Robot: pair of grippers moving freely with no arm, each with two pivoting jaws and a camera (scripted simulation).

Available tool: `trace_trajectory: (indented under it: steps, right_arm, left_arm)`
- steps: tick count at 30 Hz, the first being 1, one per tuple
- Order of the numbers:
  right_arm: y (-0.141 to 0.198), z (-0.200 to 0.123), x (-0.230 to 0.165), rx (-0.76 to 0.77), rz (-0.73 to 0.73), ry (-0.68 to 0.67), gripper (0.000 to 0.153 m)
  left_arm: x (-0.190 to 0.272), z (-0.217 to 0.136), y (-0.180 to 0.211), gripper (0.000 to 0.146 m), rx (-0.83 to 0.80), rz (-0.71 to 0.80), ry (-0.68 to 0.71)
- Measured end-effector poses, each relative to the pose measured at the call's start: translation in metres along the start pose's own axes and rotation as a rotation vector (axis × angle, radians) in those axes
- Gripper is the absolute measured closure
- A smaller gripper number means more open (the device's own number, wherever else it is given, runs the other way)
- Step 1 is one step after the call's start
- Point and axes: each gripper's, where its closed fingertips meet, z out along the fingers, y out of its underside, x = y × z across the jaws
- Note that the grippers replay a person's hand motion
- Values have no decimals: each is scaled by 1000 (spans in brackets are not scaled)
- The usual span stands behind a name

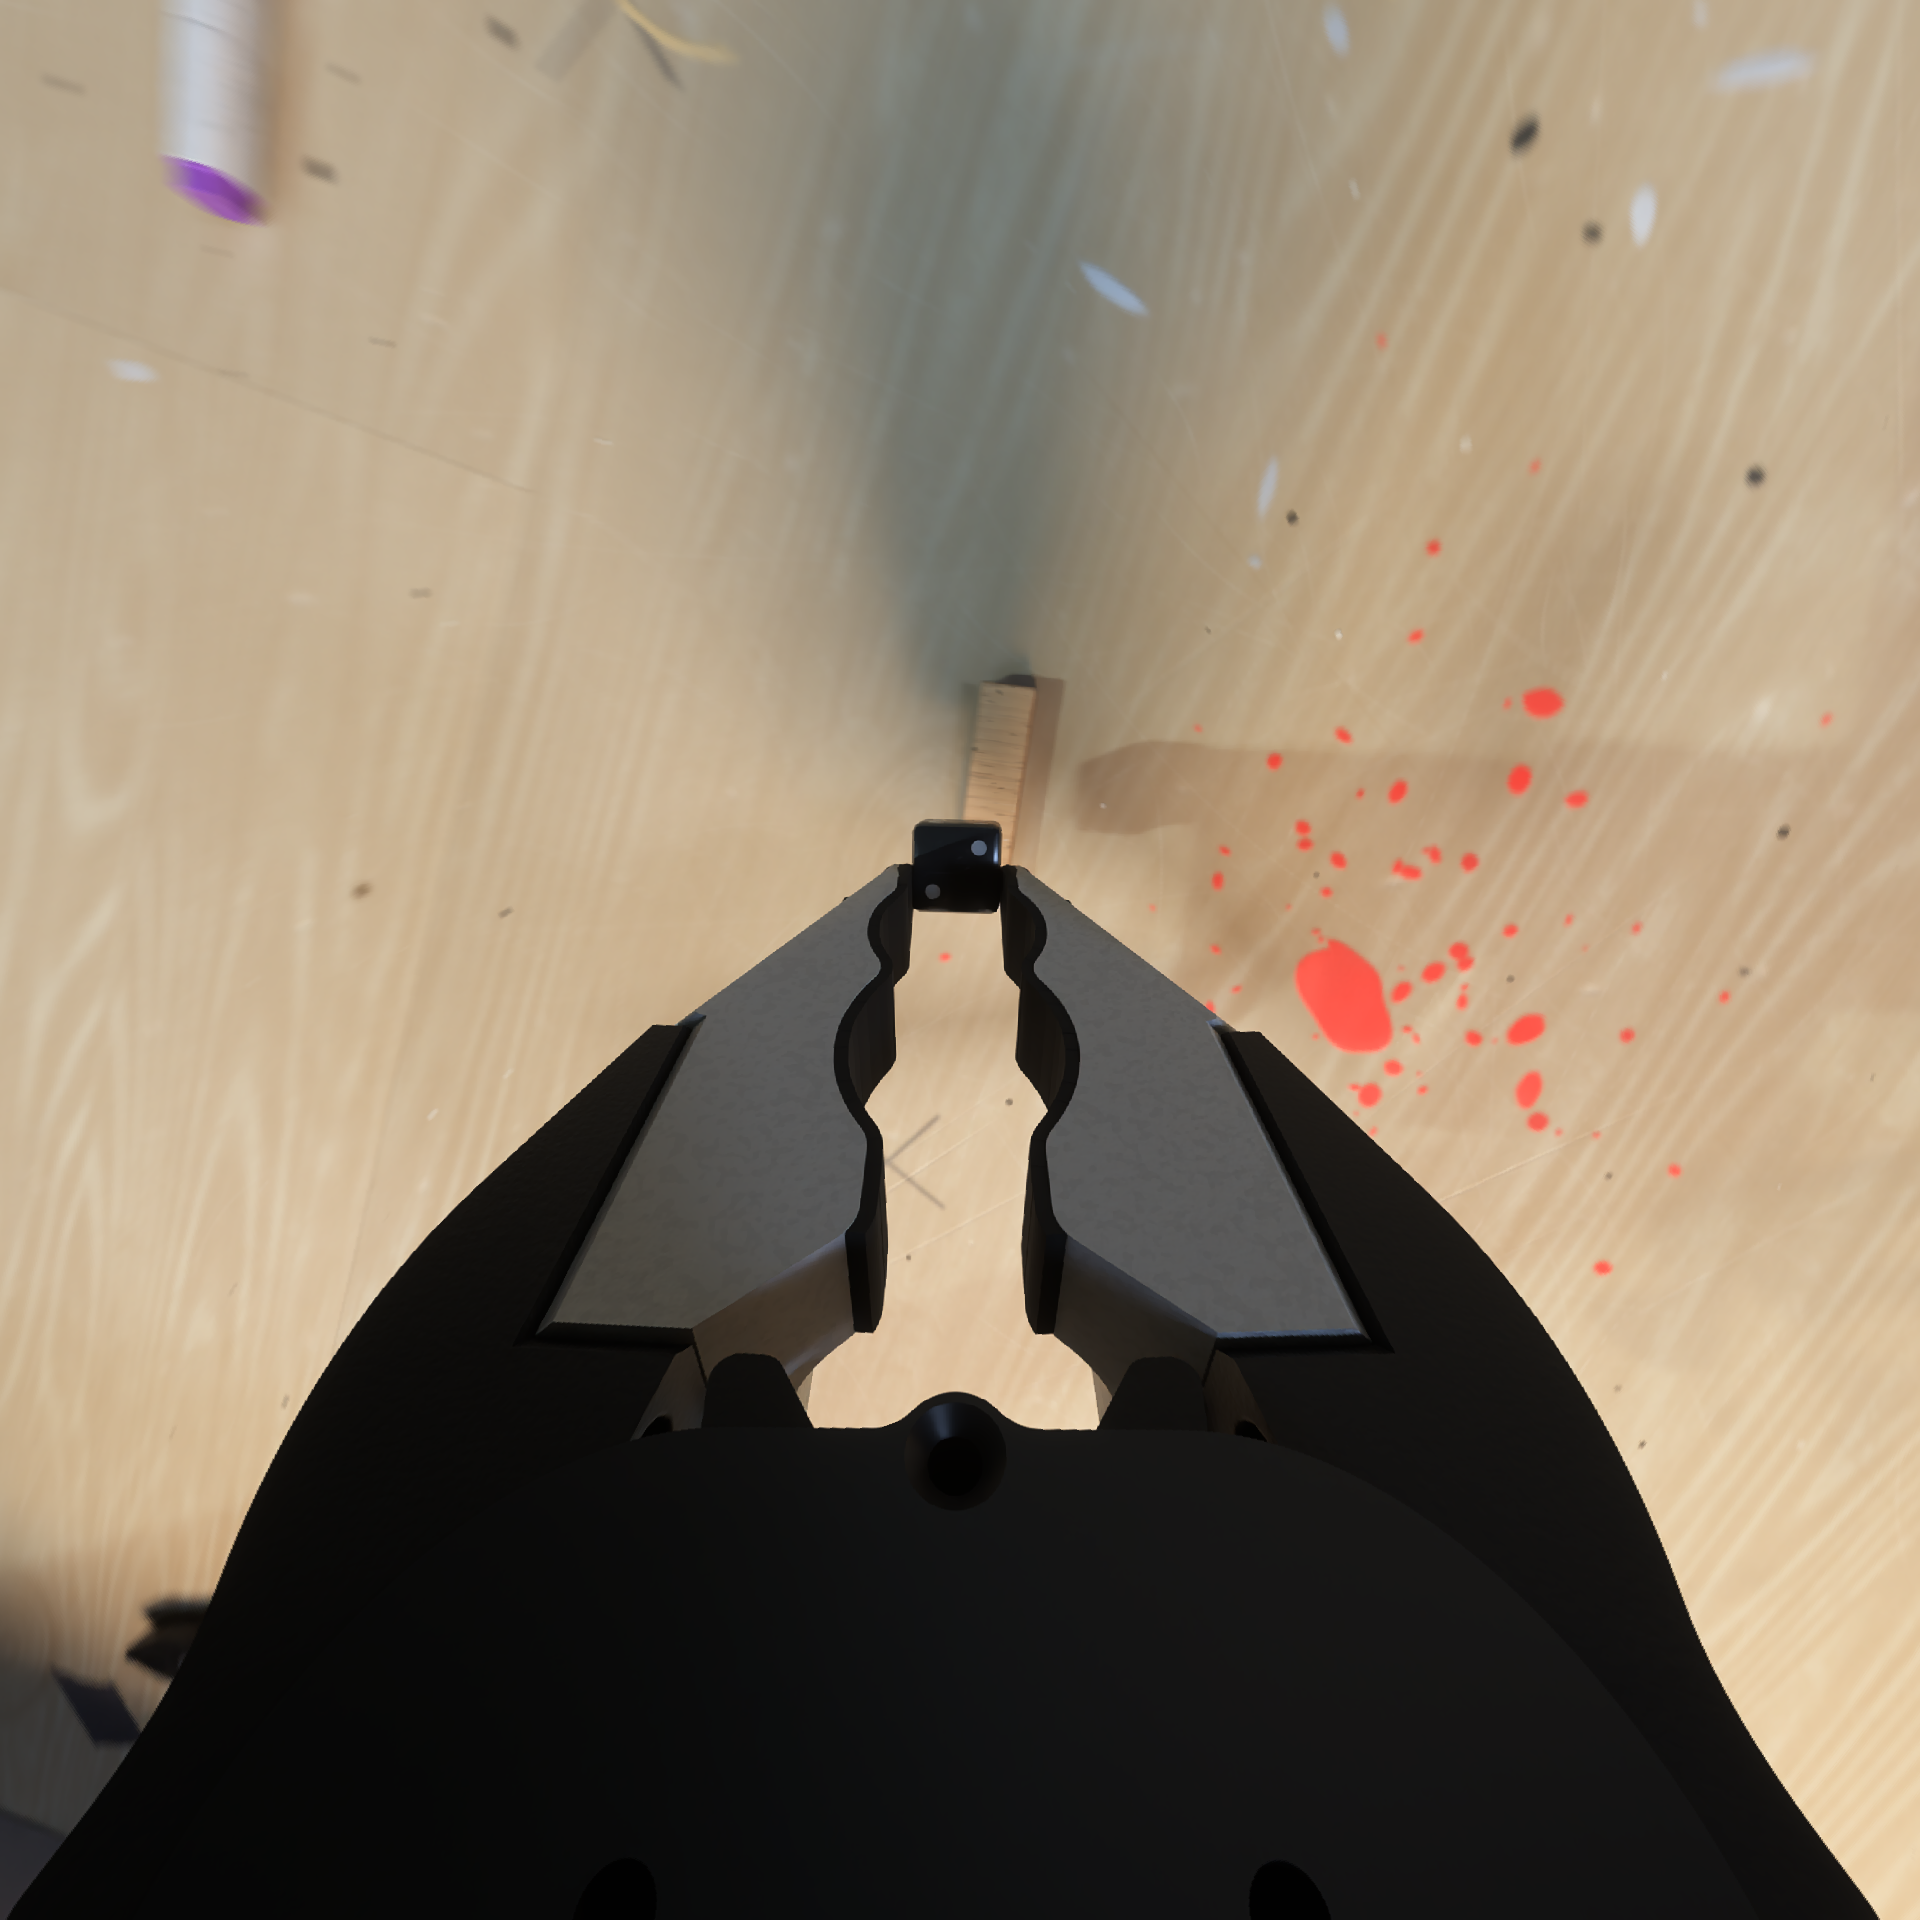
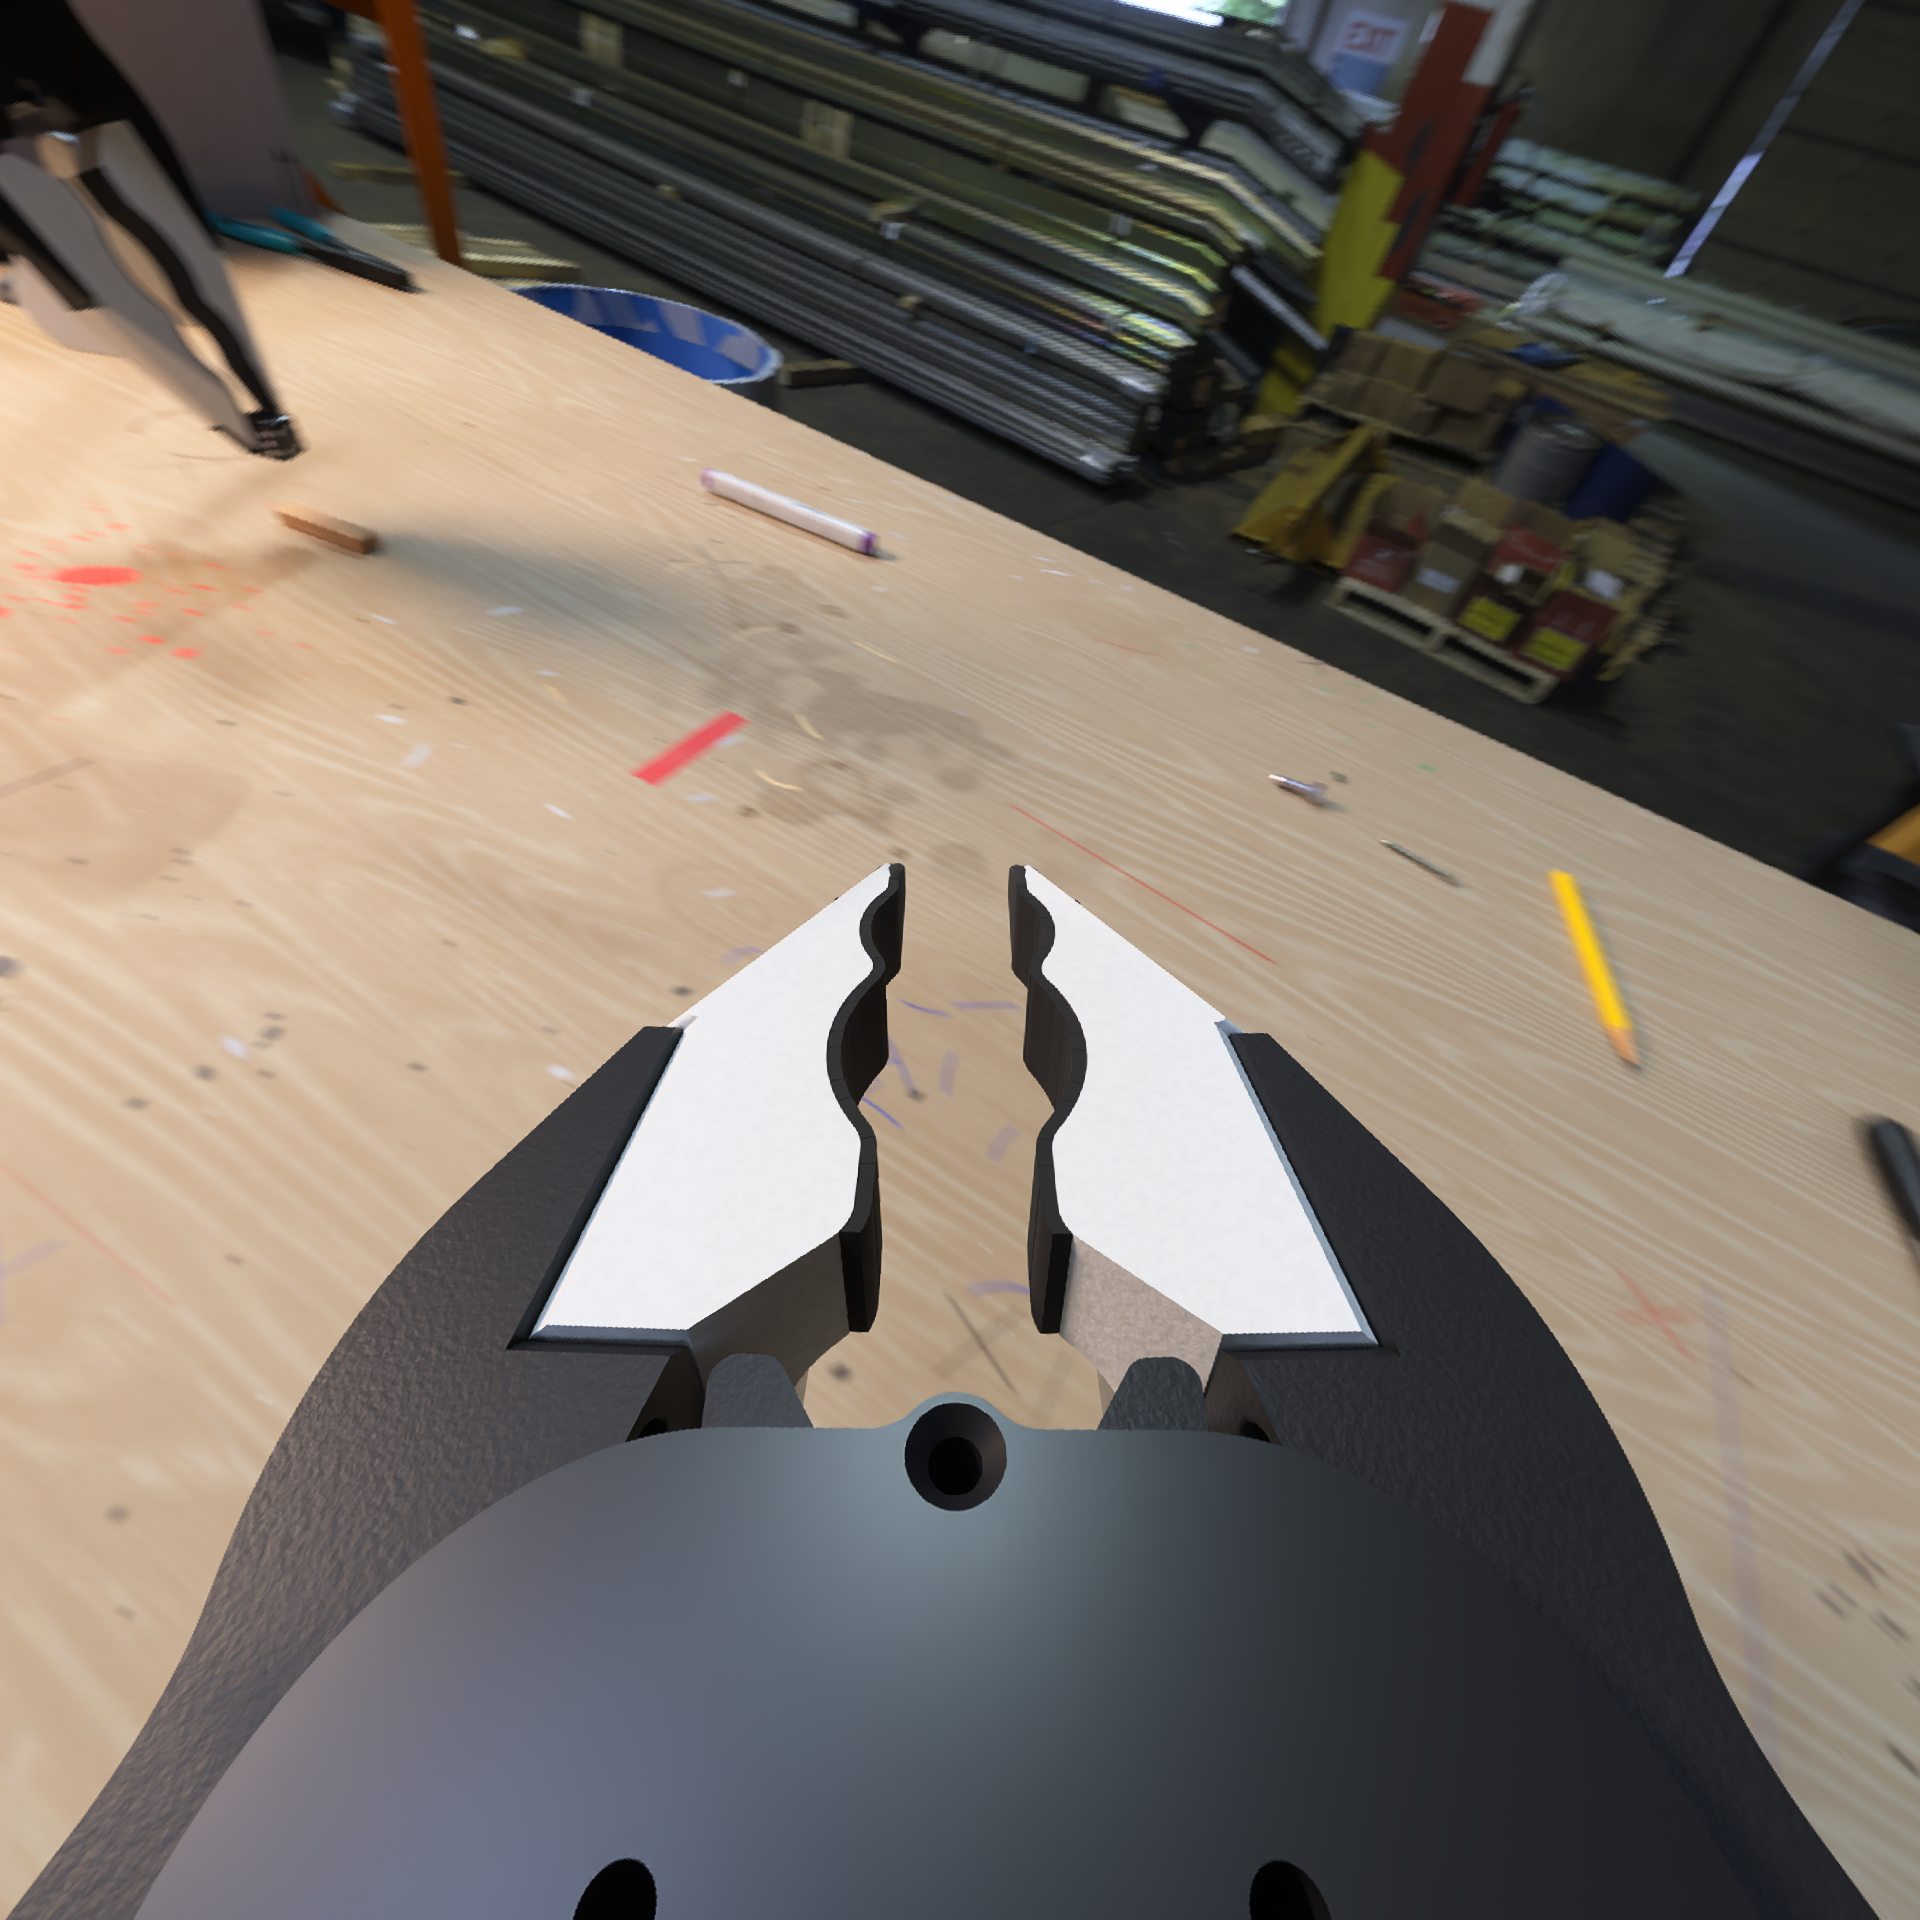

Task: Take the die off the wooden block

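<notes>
My left gripper (image 1: pixel 957 885) is shut on a small black die (image 1: pixel 957 867) with white pips, pinched at its very fingertips. The wooden block (image 1: pixel 1000 758) lies flat on the plywood table beyond and below the die, apart from it. In the right wrist view the left gripper (image 2: pixel 265 431) hangs at the upper left with the die above the table, and the block (image 2: pixel 327 530) lies a little to its right with nothing on it. My right gripper (image 2: pixel 956 883) is open and empty, low over the table.
A white cylinder with a purple end (image 1: pixel 213 114) lies past the block; it also shows in the right wrist view (image 2: pixel 788 509). Red paint spatter (image 1: pixel 1342 997) marks the table. A yellow pencil (image 2: pixel 1593 966), a red strip (image 2: pixel 690 748) and a screw (image 2: pixel 1299 787) lie near the table's far edge.
</notes>
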Motion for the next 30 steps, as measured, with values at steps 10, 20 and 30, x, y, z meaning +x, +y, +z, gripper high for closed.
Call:
trace_trajectory:
  steps: [10, 20, 30]
  right_arm:
    - [-14, 129, -165, -409, -101, -580, 153]
    - [8, 179, -201, -529, -132, -703, 153]
    - [7, 178, -192, -479, -218, -645, 153]
  left_arm:
    - [12, -136, -40, 130, 718, -494, -231]
    - [76, -213, -55, 130, 1018, -507, -181]
    - [96, -250, -57, 130, 1147, -477, -175]
